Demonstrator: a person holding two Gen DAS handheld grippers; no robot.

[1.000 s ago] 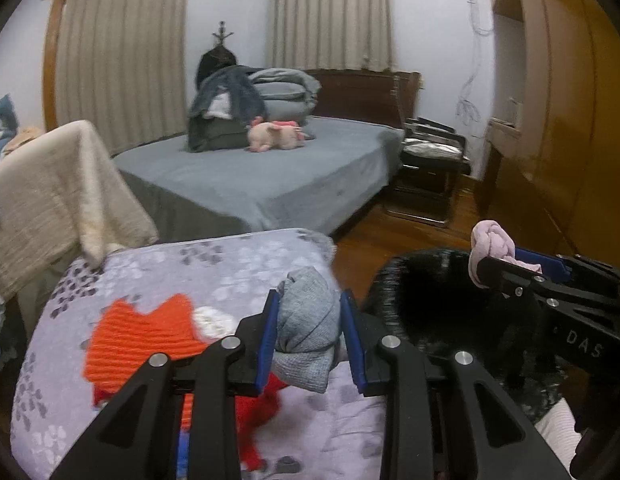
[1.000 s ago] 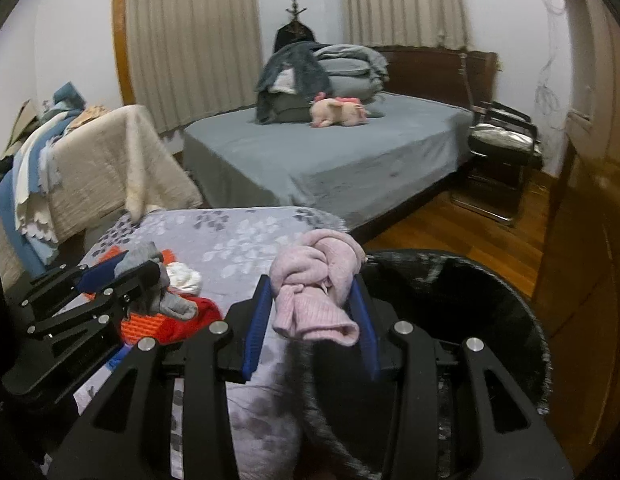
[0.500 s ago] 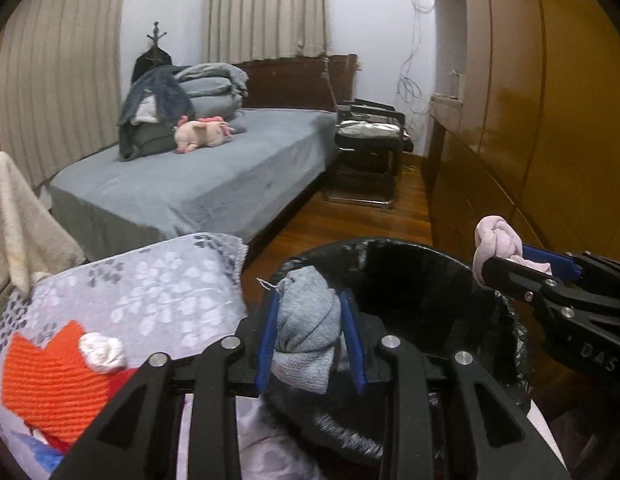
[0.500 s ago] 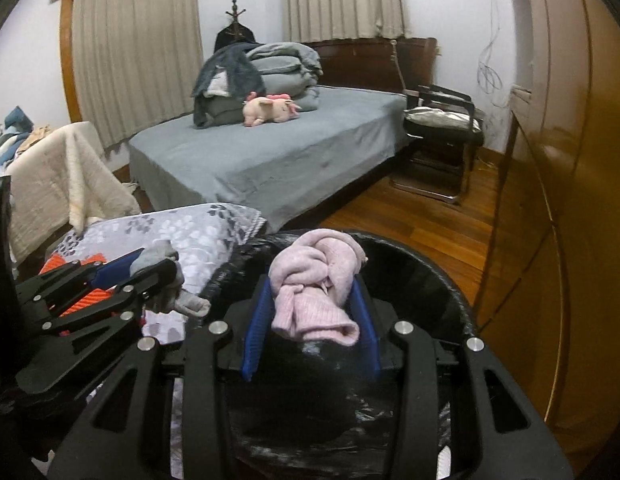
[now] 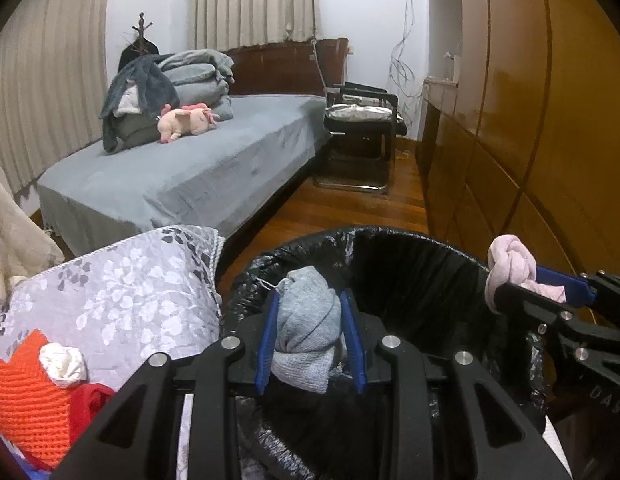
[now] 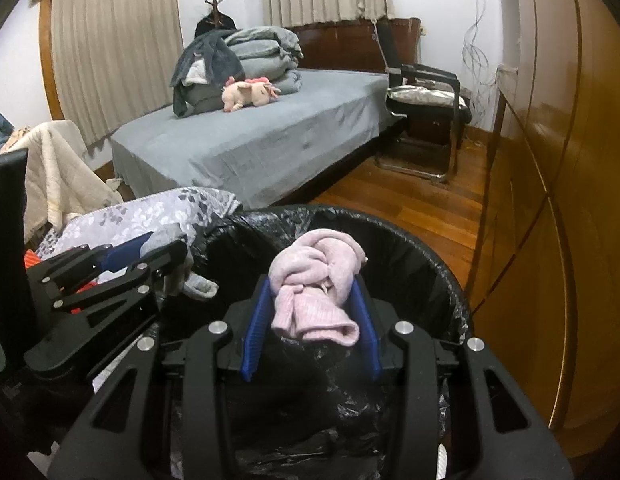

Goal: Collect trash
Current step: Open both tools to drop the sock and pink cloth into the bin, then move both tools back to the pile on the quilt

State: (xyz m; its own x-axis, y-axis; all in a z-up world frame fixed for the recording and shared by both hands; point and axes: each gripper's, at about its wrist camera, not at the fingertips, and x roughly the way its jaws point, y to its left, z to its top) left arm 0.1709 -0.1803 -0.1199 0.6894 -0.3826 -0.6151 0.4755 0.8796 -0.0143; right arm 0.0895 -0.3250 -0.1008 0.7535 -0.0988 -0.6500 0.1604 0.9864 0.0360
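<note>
My left gripper (image 5: 310, 336) is shut on a balled grey sock (image 5: 307, 328) and holds it over the near left rim of a bin lined with a black bag (image 5: 422, 264). My right gripper (image 6: 314, 312) is shut on a knotted pink sock (image 6: 316, 284) and holds it above the bin's opening (image 6: 410, 256). The right gripper with the pink sock also shows at the right of the left wrist view (image 5: 510, 272). The left gripper with the grey sock shows at the left of the right wrist view (image 6: 165, 248).
A floral grey cushion (image 5: 121, 276) left of the bin carries an orange knit cloth (image 5: 17, 392), a red cloth (image 5: 89, 400) and a white balled sock (image 5: 63, 364). A grey bed (image 5: 189, 176), a black chair (image 5: 362, 120) and a wooden wardrobe (image 5: 530, 120) stand around.
Both grippers have swung right from over the cushion to over the bin, each still holding its sock. The bin now fills the foreground in both views.
</note>
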